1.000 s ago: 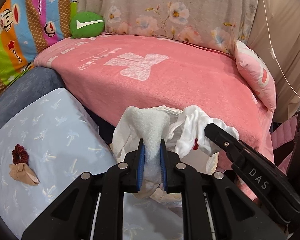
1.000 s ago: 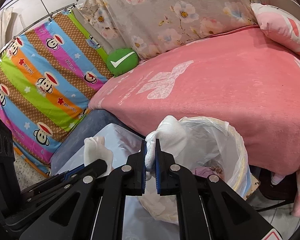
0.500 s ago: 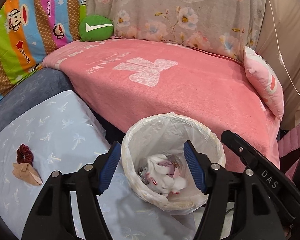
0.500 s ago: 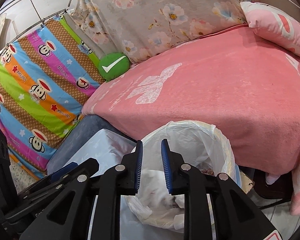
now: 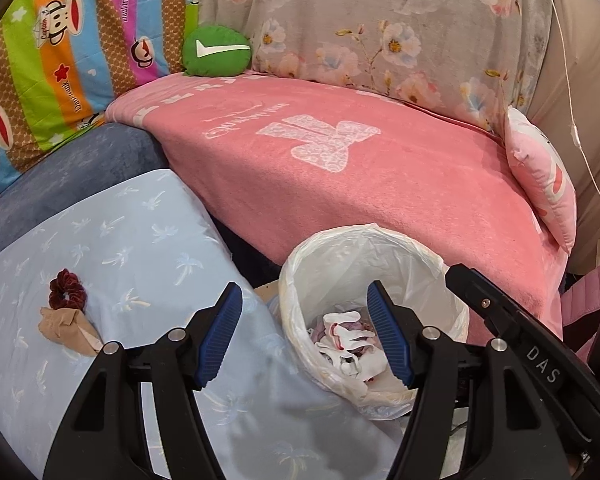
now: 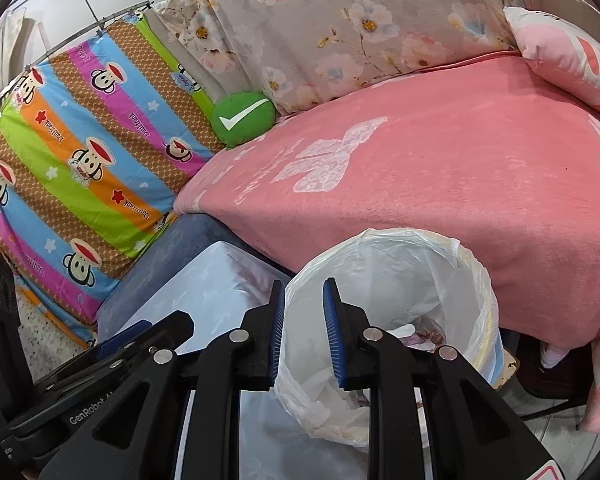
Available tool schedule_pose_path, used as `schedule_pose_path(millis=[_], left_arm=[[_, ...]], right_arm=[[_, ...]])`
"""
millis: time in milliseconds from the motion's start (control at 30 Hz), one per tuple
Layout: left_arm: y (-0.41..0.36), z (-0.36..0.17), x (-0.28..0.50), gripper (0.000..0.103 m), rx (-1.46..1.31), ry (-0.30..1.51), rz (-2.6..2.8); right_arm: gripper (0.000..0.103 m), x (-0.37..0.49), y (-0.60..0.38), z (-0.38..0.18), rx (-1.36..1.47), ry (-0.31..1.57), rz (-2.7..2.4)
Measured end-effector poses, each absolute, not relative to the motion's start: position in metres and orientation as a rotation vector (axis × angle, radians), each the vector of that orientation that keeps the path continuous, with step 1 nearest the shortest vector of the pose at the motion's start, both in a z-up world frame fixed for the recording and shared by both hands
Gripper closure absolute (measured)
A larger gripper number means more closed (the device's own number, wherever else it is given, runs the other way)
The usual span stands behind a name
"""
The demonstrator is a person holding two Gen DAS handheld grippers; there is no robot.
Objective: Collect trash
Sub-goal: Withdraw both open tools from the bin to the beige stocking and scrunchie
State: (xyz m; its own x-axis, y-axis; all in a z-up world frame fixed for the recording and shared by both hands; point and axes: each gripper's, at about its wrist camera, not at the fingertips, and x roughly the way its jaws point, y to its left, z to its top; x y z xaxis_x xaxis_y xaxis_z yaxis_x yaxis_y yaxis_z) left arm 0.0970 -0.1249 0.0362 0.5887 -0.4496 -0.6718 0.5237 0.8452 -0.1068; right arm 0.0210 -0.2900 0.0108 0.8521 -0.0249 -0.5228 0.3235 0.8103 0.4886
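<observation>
Left gripper (image 5: 304, 330) spread wide, empty; right gripper (image 6: 303, 330) parted w/ nothing between ribbed blue pads. Crumpled white tissues (image 5: 350, 342) lie inside round bin (image 5: 300, 300) w/ crinkly plastic liner, beside fuzzy pink blanket (image 5: 380, 184).

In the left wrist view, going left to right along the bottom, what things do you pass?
Brown crumpled wrapper → left gripper's left finger → lined trash bin with tissues → the right gripper.
</observation>
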Motion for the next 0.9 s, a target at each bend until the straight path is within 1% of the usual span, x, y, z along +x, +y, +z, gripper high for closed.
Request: schedule_pose_path(millis=[367, 500, 667, 900], left_arm=[[-0.084, 0.034, 0.106, 0.041, 0.046, 0.761, -0.500], [-0.065, 0.031, 0.112, 0.041, 0.018, 0.771, -0.465], [-0.039, 0.023, 0.121, 0.041, -0.018, 0.790, -0.411], [-0.003, 0.010, 0.133, 0.037, -0.065, 0.825, -0.326]], right_arm=[[0.080, 0.036, -0.253, 0.017, 0.538, 0.554, -0.141], [0.074, 0.042, -0.236, 0.019, 0.511, 0.563, -0.122], [0.074, 0.051, -0.211, 0.019, 0.478, 0.583, -0.088], [0.074, 0.066, -0.177, 0.014, 0.442, 0.625, -0.042]])
